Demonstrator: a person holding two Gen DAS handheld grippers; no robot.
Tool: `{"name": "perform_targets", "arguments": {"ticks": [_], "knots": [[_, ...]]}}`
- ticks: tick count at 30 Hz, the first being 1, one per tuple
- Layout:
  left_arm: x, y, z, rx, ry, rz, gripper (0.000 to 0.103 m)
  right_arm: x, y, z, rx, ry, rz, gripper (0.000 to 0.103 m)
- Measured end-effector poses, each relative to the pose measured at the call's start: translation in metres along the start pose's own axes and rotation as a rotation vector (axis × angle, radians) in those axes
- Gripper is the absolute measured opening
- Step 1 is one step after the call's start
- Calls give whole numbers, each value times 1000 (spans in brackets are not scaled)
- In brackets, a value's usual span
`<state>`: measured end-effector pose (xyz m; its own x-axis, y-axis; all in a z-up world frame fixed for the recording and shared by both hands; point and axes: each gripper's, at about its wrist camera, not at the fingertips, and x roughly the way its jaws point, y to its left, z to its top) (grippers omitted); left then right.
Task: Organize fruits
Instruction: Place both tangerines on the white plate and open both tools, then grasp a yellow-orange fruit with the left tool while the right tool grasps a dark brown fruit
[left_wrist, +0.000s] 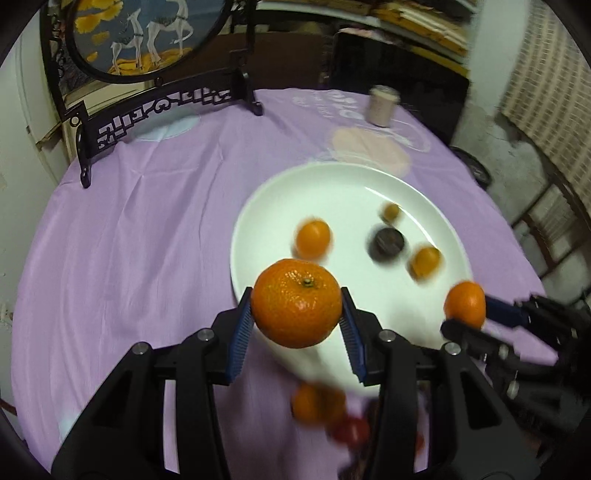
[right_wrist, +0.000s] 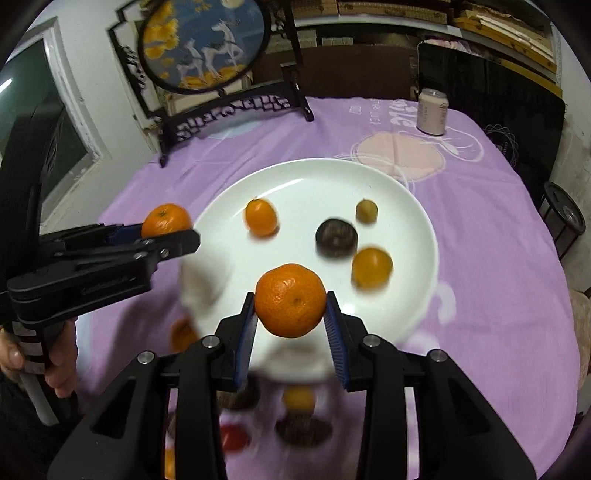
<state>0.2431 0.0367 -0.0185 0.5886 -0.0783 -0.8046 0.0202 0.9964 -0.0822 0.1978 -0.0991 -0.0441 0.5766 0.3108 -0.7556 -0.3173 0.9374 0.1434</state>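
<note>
Left wrist view: the left hand-held gripper (left_wrist: 295, 314) squeezes a mandarin (left_wrist: 296, 302) by its round sides, just over the near rim of the plate (left_wrist: 332, 184). It looks light, soft and easy to squash.

Right wrist view: the right hand-held gripper (right_wrist: 290, 312) holds another mandarin (right_wrist: 290, 300) the same way, over the plate's near edge.

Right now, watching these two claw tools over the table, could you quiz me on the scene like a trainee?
1. True or false: the left gripper is empty.
2. How many fruits lie on the white plate? A) two B) four C) six
3. Fill in: the right gripper is shut on a ____.

Key:
1. False. It clamps a mandarin.
2. B: two orange kumquats, one small yellowish fruit and one dark round fruit.
3. Tangerine, held between the blue pads above the plate's near rim.
</note>
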Motion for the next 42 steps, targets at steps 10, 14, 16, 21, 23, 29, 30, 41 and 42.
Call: {"name": "perform_targets", "arguments": {"ticks": [10, 14, 16, 21, 23, 29, 30, 41, 42], "knots": [[46, -4, 17, -6, 33, -10, 45, 61, -12, 19, 1, 86, -6, 36], [49, -5, 17, -4, 35, -16, 46, 63, -12, 22, 4, 68, -5, 41], [46, -6, 16, -5, 25, -24, 55, 59, -13, 22, 17, 37, -9, 57], [7, -11, 10, 6, -81, -11, 73, 33, -9, 14, 9, -18, -57, 58], [-11, -13, 3, 3, -103, -20, 79, 21, -6, 6, 7, -20, -64, 58], [-70, -24, -46, 27, -182, -56, 90, -38, 4, -42, 17, -61, -56, 60], [-76, -26, -56, 35, -187, -58, 90, -51, 4, -54, 26, -71, -61, 60], [-101, -15, -148, 41, -143, -63, 92, -76, -4, -116, 81, -29, -129, 60], [-100, -14, -154, 39, -133, -66, 92, -70, -4, -117, 82, -16, -127, 60]]}}
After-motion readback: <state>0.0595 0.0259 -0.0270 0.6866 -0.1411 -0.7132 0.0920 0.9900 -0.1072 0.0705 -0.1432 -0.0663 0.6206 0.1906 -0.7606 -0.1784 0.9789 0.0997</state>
